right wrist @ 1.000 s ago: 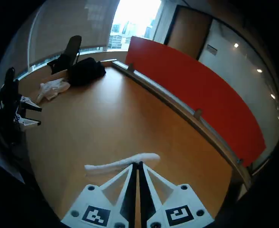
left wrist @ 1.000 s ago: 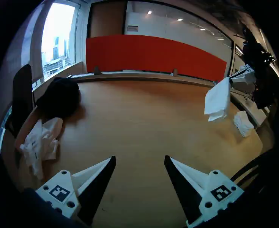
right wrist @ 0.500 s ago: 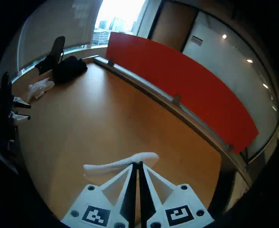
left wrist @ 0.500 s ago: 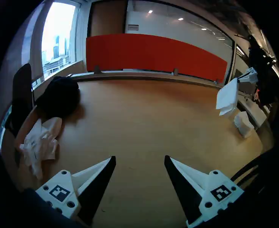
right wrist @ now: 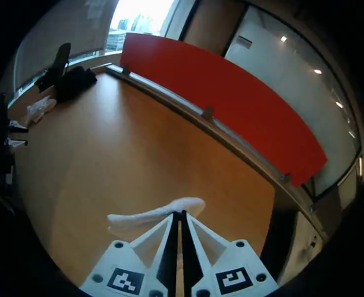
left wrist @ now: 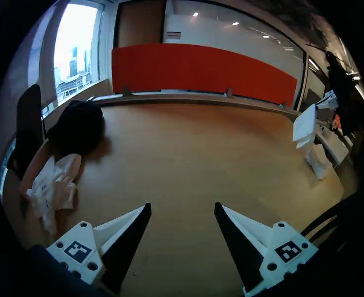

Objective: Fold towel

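Well, in the left gripper view the left gripper (left wrist: pixel 182 205) gapes empty, the towel (left wrist: pixel 304 126) hanging well off to its right. In the right gripper view the right gripper (right wrist: pixel 180 214) pinches the towel (right wrist: pixel 152 216), cloth lying crosswise, seemingly folded.

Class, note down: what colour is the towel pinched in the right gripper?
Plain white; the towel shows best in the right gripper view.

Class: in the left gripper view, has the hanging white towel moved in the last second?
Yes. The towel has shifted right, closing on the white pile, which has stayed put.
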